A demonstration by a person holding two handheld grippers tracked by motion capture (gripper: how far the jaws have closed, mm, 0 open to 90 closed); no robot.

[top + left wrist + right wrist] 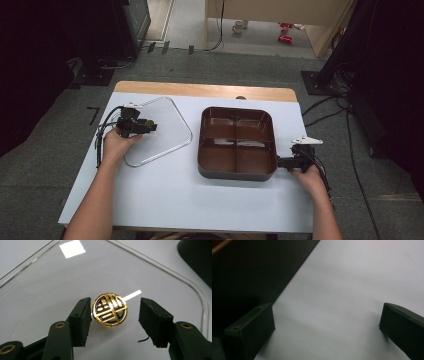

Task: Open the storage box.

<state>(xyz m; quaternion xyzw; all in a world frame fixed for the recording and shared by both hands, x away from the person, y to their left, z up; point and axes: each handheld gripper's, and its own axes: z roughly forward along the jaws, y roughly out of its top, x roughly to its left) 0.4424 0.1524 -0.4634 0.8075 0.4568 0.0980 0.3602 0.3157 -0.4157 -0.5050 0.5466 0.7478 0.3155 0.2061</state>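
A round gold-and-black disc [110, 309] lies on a clear plastic lid [50, 290] at the table's left. My left gripper [115, 305] stands open around it: the disc sits close against one black pad [81, 317], and a plain gap separates it from the other pad. From above, my left gripper [148, 125] is over the lid [167, 131]. My right gripper [281, 161] rests low at the right wall of a brown tray [236, 175] divided into several compartments. In its own view my right gripper [327, 315] is open wide over bare white table, with nothing between its jaws.
The white tabletop [165, 195] has a wooden strip [200, 90] along its far edge. The tray's dark wall [249, 272] rises just beside my right gripper's jaw. Cables [325, 107] and black stands lie on the floor around the table.
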